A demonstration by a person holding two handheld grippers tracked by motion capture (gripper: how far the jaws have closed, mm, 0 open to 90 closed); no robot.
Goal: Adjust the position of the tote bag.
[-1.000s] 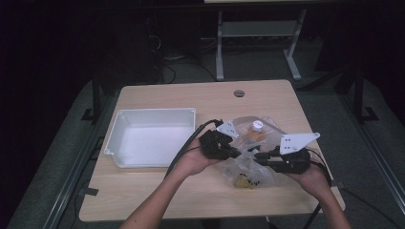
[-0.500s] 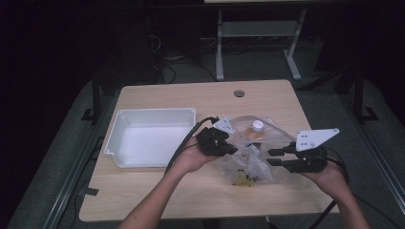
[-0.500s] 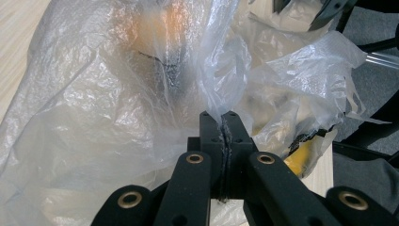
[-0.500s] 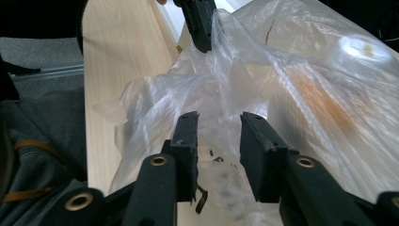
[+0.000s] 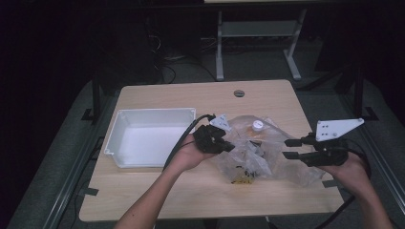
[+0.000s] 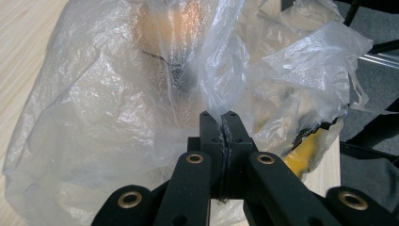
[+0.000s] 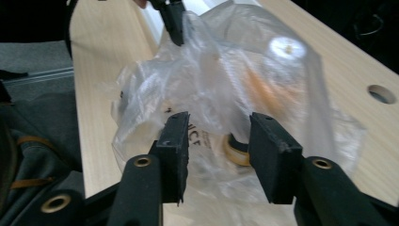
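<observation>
One gripper, the left gripper, pinches the clear plastic bag while the right gripper, jaws just spreading with nothing clamped, sits beside it, so a pull could tear the film or spill its bottle.

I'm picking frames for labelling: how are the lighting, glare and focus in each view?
High view: dim, dark surround, the light wooden table alone lit. Left gripper view: bright glare on the crumpled clear plastic bag, contents blurred behind it. Right gripper view: soft focus, a white highlight on the bag's top, the black jaws sharp.
</observation>
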